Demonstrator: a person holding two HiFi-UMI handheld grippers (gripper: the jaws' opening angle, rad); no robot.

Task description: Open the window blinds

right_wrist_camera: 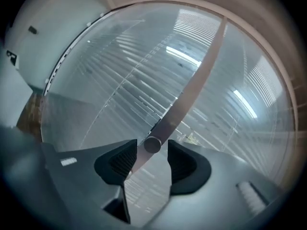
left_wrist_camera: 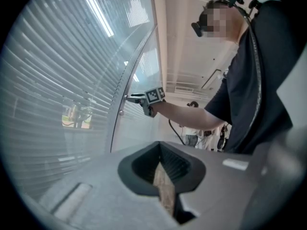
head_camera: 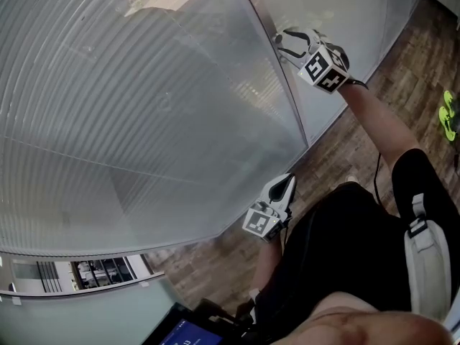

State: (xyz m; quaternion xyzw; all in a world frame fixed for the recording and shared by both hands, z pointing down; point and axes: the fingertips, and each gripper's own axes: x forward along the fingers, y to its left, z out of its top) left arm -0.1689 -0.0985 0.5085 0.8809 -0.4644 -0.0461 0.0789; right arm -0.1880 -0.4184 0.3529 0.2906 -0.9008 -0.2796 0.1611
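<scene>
Pale horizontal blinds cover the curved window ahead of me. A slim tilt wand hangs at their right edge, also seen in the left gripper view as a thin wand. My right gripper is raised to it. In the right gripper view the wand's round end sits between the right gripper's pads, which stand apart from it, open. My left gripper is held low by my waist, pointing at the blinds. Its jaws are shut with nothing in them.
Wood floor runs along the foot of the window at right. A dark screen shows at the bottom edge and a yellow-green object lies on the floor at far right. People stand far off.
</scene>
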